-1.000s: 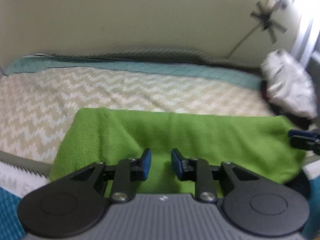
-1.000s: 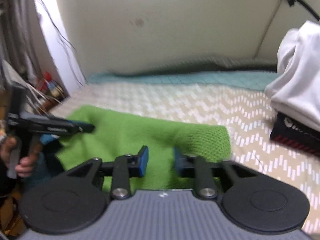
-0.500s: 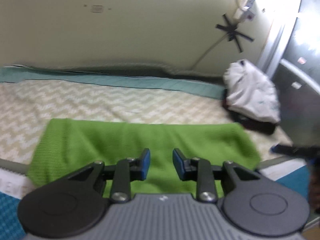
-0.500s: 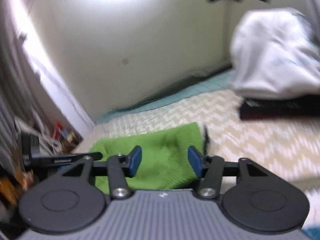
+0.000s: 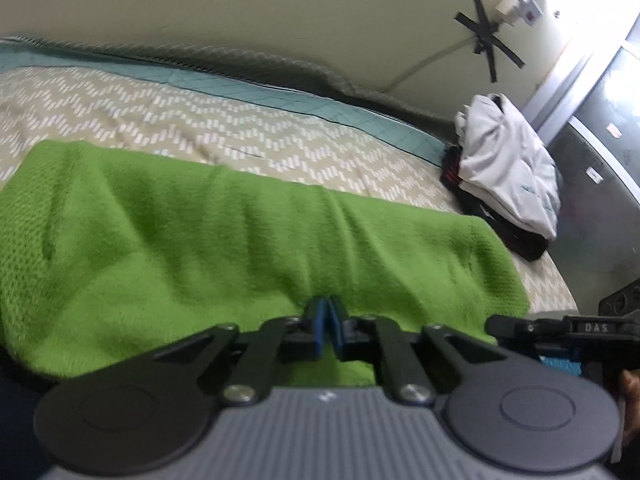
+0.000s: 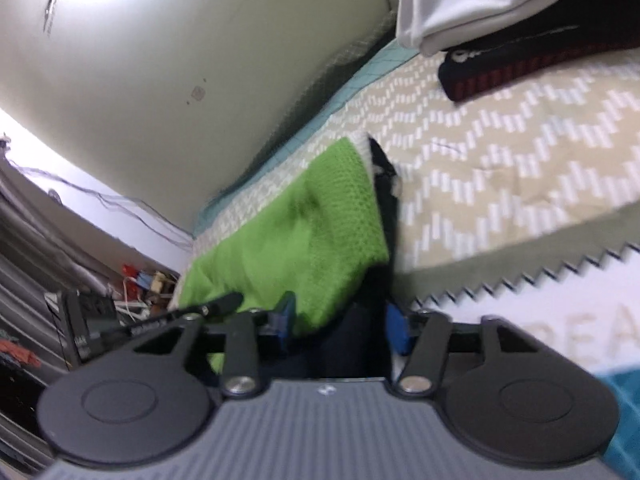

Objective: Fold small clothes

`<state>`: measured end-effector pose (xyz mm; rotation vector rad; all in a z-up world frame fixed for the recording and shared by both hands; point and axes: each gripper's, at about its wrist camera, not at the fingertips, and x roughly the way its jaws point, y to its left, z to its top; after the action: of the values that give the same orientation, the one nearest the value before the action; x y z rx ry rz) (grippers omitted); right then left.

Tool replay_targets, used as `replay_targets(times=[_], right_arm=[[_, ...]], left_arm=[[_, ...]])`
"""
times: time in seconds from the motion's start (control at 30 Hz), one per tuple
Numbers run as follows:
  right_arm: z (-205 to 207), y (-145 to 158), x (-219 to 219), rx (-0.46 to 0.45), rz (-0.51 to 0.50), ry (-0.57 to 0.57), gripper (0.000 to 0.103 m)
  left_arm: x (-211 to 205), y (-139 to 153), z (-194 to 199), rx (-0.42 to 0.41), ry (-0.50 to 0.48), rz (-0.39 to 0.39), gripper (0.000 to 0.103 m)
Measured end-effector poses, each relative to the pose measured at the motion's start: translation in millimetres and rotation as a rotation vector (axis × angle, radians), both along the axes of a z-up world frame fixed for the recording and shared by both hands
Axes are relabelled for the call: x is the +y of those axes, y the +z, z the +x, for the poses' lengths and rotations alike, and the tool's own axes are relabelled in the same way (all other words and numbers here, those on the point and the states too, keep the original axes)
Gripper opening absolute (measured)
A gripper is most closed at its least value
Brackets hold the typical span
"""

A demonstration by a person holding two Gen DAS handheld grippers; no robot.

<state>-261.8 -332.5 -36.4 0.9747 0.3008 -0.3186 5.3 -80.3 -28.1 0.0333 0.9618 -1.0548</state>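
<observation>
A green knitted cloth lies folded in a long band across the zigzag bedcover. My left gripper is at the middle of its near edge, blue pads pressed together on the fabric. In the right wrist view the picture is tilted, and the cloth's right end reaches down between the pads of my right gripper. Those jaws are closing: the left pad is at the green fabric and the right pad stands apart, with a dark layer in the gap. The right gripper's black finger shows beside the cloth's right end.
A pile of white garments on a dark folded item sits at the bed's far right. The wall runs along the back. Clutter and cables lie past the bed's left end. A hand shows at the right edge.
The left gripper has dropped closer to the cloth and its pads have come together. The right gripper has rolled, sunk to the cloth's right end, and its jaws have narrowed.
</observation>
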Motion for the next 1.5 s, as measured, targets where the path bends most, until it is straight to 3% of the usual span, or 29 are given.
replay_targets(times=[0.07,0.1,0.23,0.33,0.43,0.47,0.5,0.63,0.73,0.77,0.8,0.87,0.97,1.03,1.17,1.27,1.33,1.37,1.4,1.5], right_arm=[[8,0,-3,-0.025,0.063,0.000,0.028],[9,7,-1,-0.046,0.044,0.010,0.026],[21,65,20,-0.119,-0.125,0.089,0.022],[53,105,47,-0.111,-0.258,0.174,0.022],[101,128,68,-0.073,-0.346,0.273,0.022],[117,133,75,-0.059,-0.365,0.303,0.022],[132,135,81,-0.047,-0.379,0.330,0.022],[201,132,101,0.024,-0.419,0.437,0.022],[257,116,109,0.085,-0.379,0.505,0.032],[275,106,114,0.109,-0.362,0.538,0.042],[289,93,118,0.131,-0.342,0.571,0.058],[313,69,127,0.133,-0.327,0.646,0.062],[309,70,131,0.098,-0.311,0.678,0.068],[285,81,124,0.028,-0.264,0.730,0.068],[225,119,113,-0.052,-0.458,0.666,0.062],[214,138,99,-0.028,-0.547,0.563,0.047],[223,136,93,-0.006,-0.561,0.543,0.044],[229,133,88,0.006,-0.563,0.543,0.042],[241,129,87,0.025,-0.561,0.547,0.041],[291,108,85,0.105,-0.550,0.569,0.041]], left_arm=[[1,-1,2,0.008,0.001,-0.005,0.006],[2,-1,2,0.008,0.002,-0.008,0.006],[0,-1,2,-0.009,-0.001,-0.012,0.006],[8,1,3,0.010,-0.001,-0.036,0.006],[46,13,9,0.013,0.050,-0.110,0.010],[64,19,11,0.003,0.085,-0.136,0.016],[85,25,14,-0.011,0.131,-0.166,0.022],[165,48,19,-0.062,0.322,-0.254,0.031],[205,57,20,-0.083,0.431,-0.291,0.040],[212,59,20,-0.086,0.450,-0.303,0.044],[218,61,20,-0.088,0.464,-0.316,0.045],[221,64,20,-0.091,0.470,-0.332,0.046],[220,65,15,-0.112,0.450,-0.333,0.051],[214,63,10,-0.130,0.423,-0.330,0.053],[180,56,1,-0.171,0.349,-0.263,0.055],[151,43,-8,-0.212,0.305,-0.176,0.055],[136,32,-14,-0.253,0.306,-0.084,0.045],[129,26,-16,-0.264,0.308,-0.026,0.020],[123,18,-16,-0.261,0.301,0.032,0.013],[128,9,-19,-0.260,0.289,0.080,0.010]])
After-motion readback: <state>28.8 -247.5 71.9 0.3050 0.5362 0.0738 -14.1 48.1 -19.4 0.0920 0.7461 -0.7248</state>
